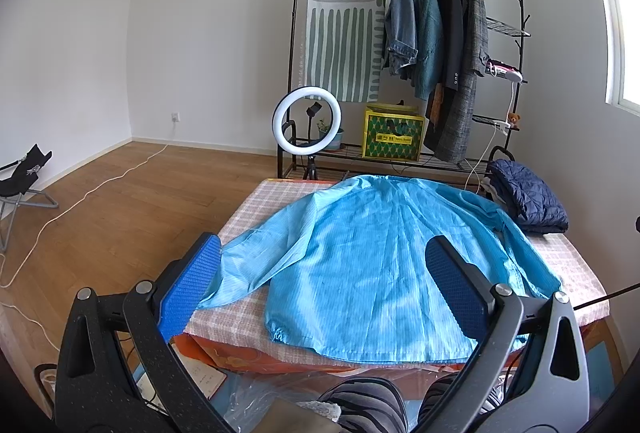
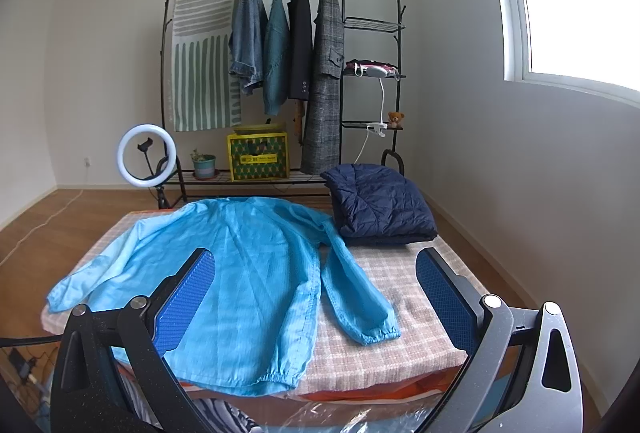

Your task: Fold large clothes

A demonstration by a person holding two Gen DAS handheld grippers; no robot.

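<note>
A light blue long-sleeved jacket (image 1: 372,265) lies spread flat on the checked tablecloth, collar at the far side, hem at the near edge, both sleeves out to the sides. It also shows in the right wrist view (image 2: 240,273). My left gripper (image 1: 324,273) is open and empty, held above the near hem. My right gripper (image 2: 316,285) is open and empty, held above the right sleeve (image 2: 356,297) and the jacket's right side.
A folded navy quilted jacket (image 2: 380,205) lies at the table's far right corner (image 1: 528,201). Behind stand a clothes rack (image 2: 288,45), a ring light (image 2: 146,155) and a yellow box (image 2: 258,157). A wall runs along the right. A folding chair (image 1: 24,177) stands left.
</note>
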